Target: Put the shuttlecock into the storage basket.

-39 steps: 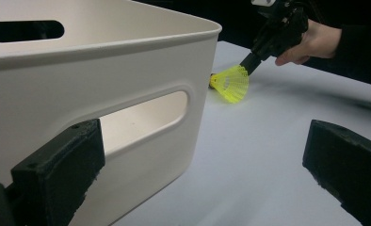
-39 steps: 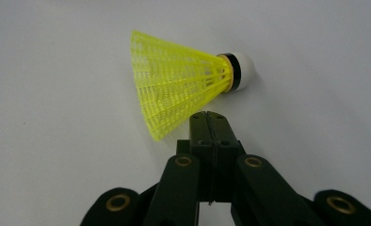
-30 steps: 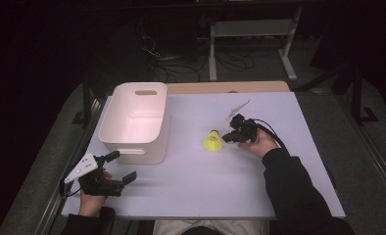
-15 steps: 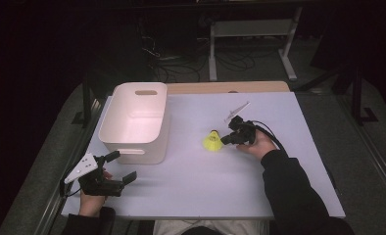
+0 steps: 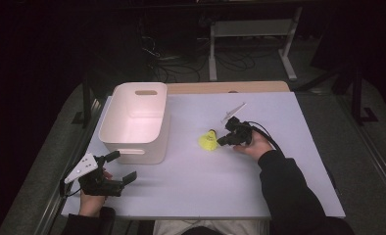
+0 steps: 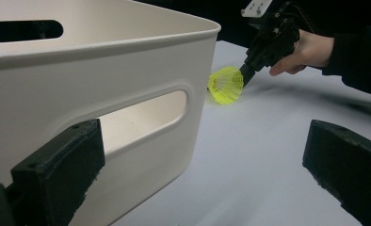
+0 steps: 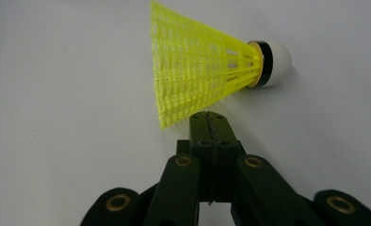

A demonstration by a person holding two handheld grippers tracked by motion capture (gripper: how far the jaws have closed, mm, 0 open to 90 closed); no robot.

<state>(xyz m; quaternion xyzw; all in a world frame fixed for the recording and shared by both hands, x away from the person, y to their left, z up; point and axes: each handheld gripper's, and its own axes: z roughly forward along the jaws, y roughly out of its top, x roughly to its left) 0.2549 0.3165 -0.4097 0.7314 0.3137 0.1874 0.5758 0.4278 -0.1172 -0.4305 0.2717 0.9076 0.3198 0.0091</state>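
right claw pressed together, tip at yellow shuttlecock skirt | left claw spread beside white bin

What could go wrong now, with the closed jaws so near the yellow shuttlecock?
The right gripper is shut, with its tips at the skirt edge of the shuttlecock, which lies on its side. A push would probably roll it away rather than grip it. The mesh skirt could also bend. The bin stands well aside.

A person wears a dark long sleeve on the right arm. Each hand carries a black two-jaw gripper: the left gripper bears a grey three-cornered plate; the right gripper shows brass-coloured rivets and a black cable.
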